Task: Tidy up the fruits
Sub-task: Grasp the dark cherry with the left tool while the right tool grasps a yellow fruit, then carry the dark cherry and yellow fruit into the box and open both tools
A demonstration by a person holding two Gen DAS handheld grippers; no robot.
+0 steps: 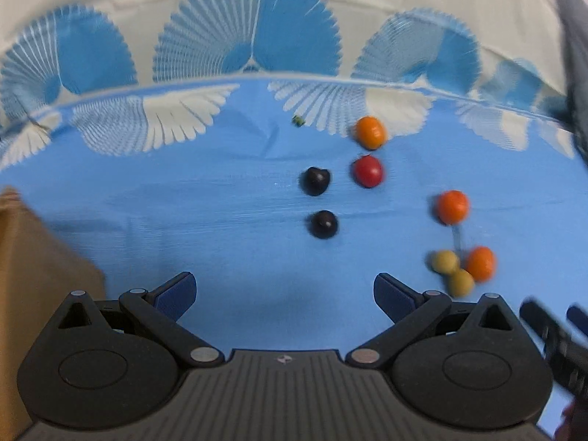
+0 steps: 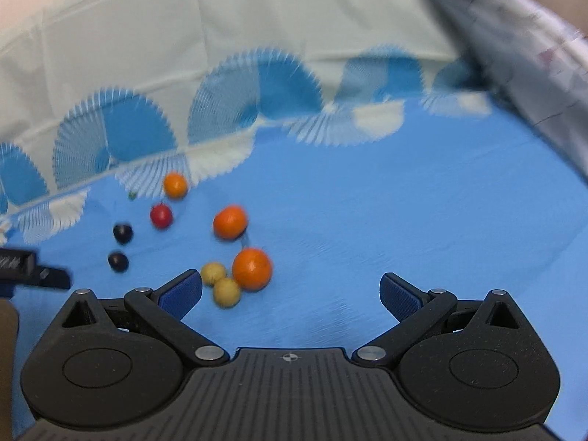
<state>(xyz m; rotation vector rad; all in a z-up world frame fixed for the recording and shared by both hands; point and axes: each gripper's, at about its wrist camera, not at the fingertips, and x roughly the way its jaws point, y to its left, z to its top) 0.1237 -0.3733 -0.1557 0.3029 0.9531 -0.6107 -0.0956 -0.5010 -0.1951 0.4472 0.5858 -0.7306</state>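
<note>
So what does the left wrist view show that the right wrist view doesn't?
Only the left wrist view shows the brown cardboard box at its left edge. Only the right wrist view shows the grey fabric at upper right. Both share the blue cloth, two dark fruits, one red fruit, three orange ones, two yellowish ones, and each other's gripper at the frame edge.

Eight small round fruits lie loose on blue cloth; in the left wrist view, an orange fruit sits upper centre-right with a red fruit just below it; two dark purple fruits lie left of the red one, one above the other; another orange fruit sits further right; at lower right, two yellow-green fruits touch a third orange fruit.
</note>
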